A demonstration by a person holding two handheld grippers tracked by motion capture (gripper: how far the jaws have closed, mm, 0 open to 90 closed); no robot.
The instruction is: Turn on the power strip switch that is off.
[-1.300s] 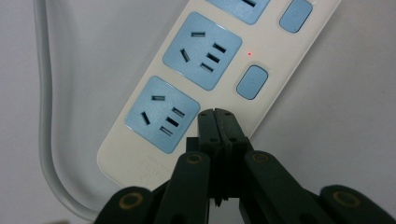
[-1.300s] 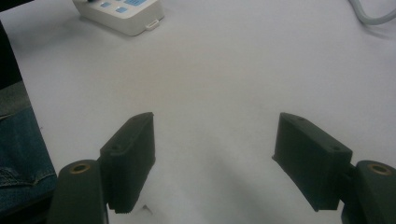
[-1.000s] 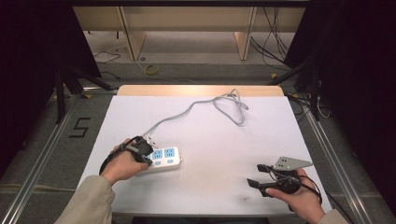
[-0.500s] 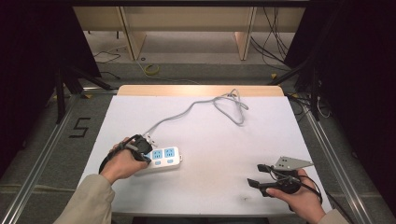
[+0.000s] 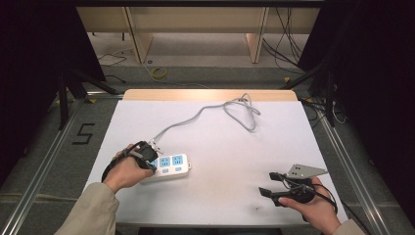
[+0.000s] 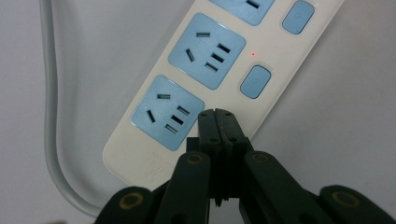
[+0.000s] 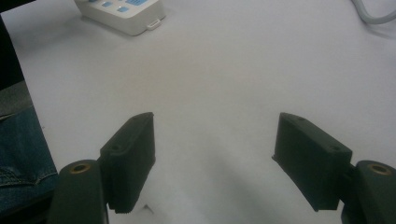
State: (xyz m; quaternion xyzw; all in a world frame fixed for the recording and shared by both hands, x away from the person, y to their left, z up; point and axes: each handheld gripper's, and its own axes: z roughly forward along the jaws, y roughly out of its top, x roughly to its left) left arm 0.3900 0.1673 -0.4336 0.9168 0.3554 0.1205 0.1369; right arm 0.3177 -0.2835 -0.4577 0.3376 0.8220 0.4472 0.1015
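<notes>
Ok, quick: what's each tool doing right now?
Left tool: closed, empty, tips over the power strip.
Right tool: open, empty, above the table.

High view: fixed overhead, faces forward and down over the whole table (image 5: 215, 127), far off. Left gripper view: rides the gripper, looks almost straight down, very close on the power strip (image 6: 205, 79). Right gripper view: low, faces across the table; shares that power strip (image 7: 123, 14) at its far edge.

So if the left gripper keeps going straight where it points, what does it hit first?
The left gripper, fingers shut, points down at the power strip. It would likely meet the white casing beside the nearest blue socket; the gap to it is unclear.
</notes>
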